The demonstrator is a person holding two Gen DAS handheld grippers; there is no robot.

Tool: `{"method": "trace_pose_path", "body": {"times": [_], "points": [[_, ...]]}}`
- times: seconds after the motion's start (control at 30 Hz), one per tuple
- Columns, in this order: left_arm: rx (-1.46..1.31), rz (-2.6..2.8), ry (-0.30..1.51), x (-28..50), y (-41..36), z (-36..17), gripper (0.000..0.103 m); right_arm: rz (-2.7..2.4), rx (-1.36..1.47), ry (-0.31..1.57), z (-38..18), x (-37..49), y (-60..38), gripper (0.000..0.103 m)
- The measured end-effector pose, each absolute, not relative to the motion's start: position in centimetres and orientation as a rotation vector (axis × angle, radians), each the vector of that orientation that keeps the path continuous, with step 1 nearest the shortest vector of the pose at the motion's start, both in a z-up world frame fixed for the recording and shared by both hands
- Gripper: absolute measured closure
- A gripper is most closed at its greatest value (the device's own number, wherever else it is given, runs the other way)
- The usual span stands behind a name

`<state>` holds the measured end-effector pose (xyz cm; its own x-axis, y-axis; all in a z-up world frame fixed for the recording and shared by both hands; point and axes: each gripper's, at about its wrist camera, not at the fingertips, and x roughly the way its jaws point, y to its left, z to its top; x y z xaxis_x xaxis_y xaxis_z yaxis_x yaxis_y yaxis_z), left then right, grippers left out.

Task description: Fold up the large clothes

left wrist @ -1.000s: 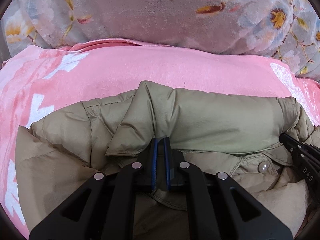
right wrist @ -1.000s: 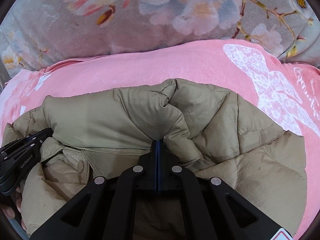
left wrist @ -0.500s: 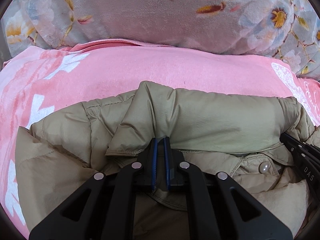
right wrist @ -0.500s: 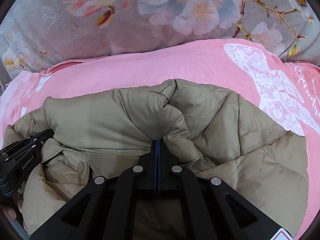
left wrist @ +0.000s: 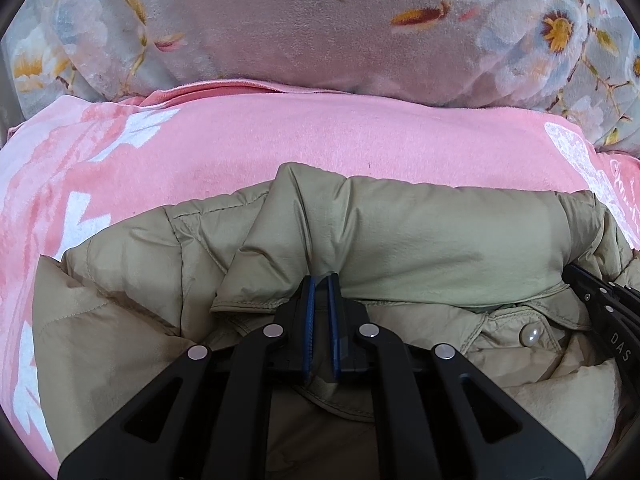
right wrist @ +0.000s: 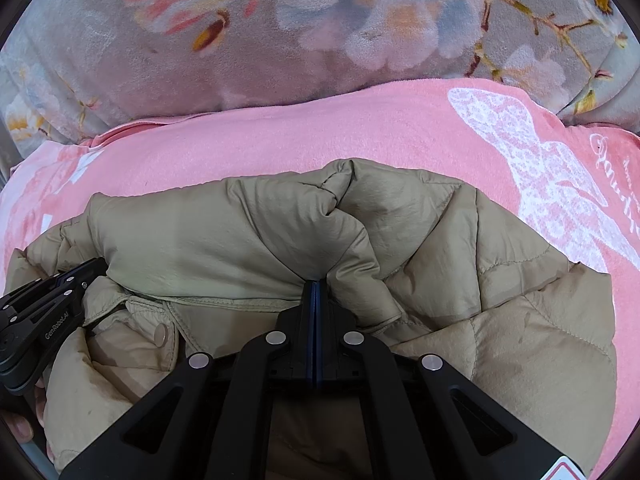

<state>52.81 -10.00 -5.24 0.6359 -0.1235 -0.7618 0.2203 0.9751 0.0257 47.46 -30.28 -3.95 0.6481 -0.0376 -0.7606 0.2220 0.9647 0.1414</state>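
A tan quilted puffer jacket point(left wrist: 420, 236) lies bunched on a pink blanket point(left wrist: 280, 136); it also shows in the right wrist view point(right wrist: 200, 240). My left gripper point(left wrist: 321, 280) is shut on the jacket's collar edge at its left side. My right gripper point(right wrist: 316, 285) is shut on the same collar edge further right. Each gripper appears in the other's view, the right one point(left wrist: 608, 320) at the right rim and the left one point(right wrist: 44, 312) at the left rim. A pearl snap button point(left wrist: 529, 335) sits between them.
A grey floral plush blanket point(left wrist: 320, 28) rises behind the pink one and fills the far side in both views point(right wrist: 320, 20). The pink blanket has white butterfly prints point(right wrist: 540, 168). A bare hand point(right wrist: 24, 428) shows at the lower left of the right wrist view.
Almost nothing has moved. Both grippers keep their hold on the collar, and the jacket has shifted only very slightly.
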Motion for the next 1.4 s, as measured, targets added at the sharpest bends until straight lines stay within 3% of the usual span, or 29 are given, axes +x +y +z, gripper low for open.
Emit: {"method": "trace_pose_path", "body": {"times": [0.63, 0.67, 0.73, 0.77, 0.8, 0.87, 0.93, 1.0, 1.23, 1.4], "points": [[0.228, -0.128, 0.841, 51.5, -11.0, -5.1, 0.096, -0.224, 0.121, 0.867, -3.1, 46.2, -28.7, 0.103], [0.253, -0.109, 0.838, 50.4, -11.0, -4.6, 0.088, -0.247, 0.11, 0.873, -2.4, 45.0, -28.4, 0.101], [0.24, -0.114, 0.791, 46.3, -10.4, -2.6, 0.058, -0.258, 0.123, 0.88, -0.8, 41.6, -27.9, 0.084], [0.216, -0.142, 0.772, 44.1, -9.8, -1.7, 0.035, -0.243, 0.128, 0.881, -0.1, 39.8, -27.6, 0.076], [0.195, -0.161, 0.762, 41.9, -9.0, -0.9, 0.028, -0.228, 0.123, 0.876, 0.8, 37.4, -27.3, 0.075], [0.189, -0.184, 0.774, 38.0, -7.4, 0.2, 0.027, -0.214, 0.088, 0.871, 2.4, 32.8, -26.7, 0.07], [0.197, -0.18, 0.785, 34.2, -5.3, 1.3, 0.025, -0.208, 0.051, 0.852, 3.7, 28.0, -26.6, 0.058], [0.162, -0.201, 0.797, 29.3, -1.7, 2.5, 0.01, -0.246, 0.015, 0.842, 4.6, 22.3, -26.8, 0.035], [-0.057, -0.17, 0.958, 19.9, 9.0, 0.3, 0.009, -0.328, 0.019, 0.901, 3.4, 8.8, -27.7, 0.034], [-0.097, -0.134, 1.008, 15.8, 12.7, -2.6, 0.009, -0.336, 0.142, 0.972, 0.3, 3.7, -29.0, 0.033]]}}
